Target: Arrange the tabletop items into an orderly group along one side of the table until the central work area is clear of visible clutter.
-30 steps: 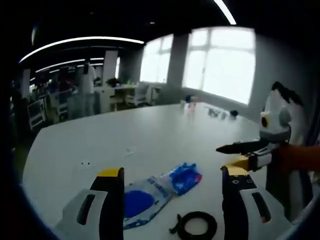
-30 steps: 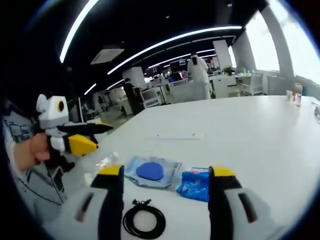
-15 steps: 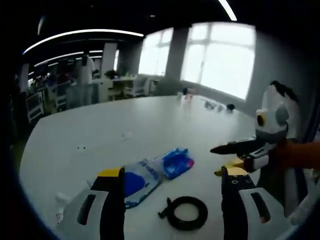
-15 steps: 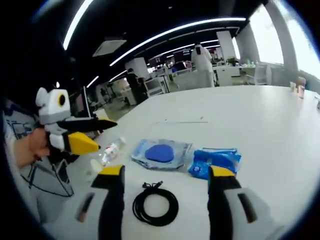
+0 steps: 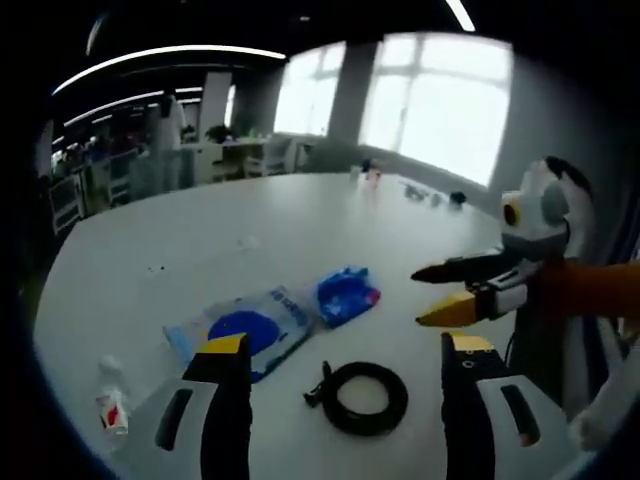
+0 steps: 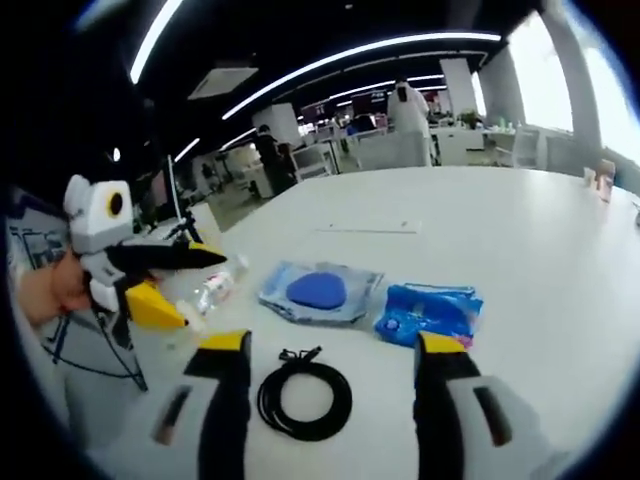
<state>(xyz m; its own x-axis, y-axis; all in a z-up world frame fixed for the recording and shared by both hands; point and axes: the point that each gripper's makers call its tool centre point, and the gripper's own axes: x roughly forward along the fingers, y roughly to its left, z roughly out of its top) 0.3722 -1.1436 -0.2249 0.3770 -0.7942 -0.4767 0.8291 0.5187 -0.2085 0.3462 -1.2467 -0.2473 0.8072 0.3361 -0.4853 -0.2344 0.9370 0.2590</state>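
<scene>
White and broad, the bench (image 6: 520,250) runs back toward bright windows and an open office of desks under long strip lights. Near its front edge lies a small cluster: a coiled black cable (image 6: 305,398) closest, a clear pouch with a blue disc inside (image 6: 320,291) just behind it, and a crumpled blue packet (image 6: 430,312) just beside the pouch. A small clear bottle (image 6: 212,292) lies on its side off toward the left gripper. In the left gripper view the same group shows, with the coil (image 5: 366,396) between that view's jaws, the pouch (image 5: 245,328) and blue packet (image 5: 346,295) beyond, and the bottle (image 5: 111,405) near the bench edge.

Both grippers hover above the surface with nothing held. The right gripper (image 6: 325,350) has its jaws well apart, framing the cable; the left gripper (image 5: 343,350) likewise has its jaws spread. Each is seen in the other's view, jaws parted.

Judging from this, the sorting is at its start: an approach, no item yet grasped. The cable looks the likeliest first pick; the next move calls for lowering over one side of the coil and closing, taking care it does not uncoil or drag the pouch.
</scene>
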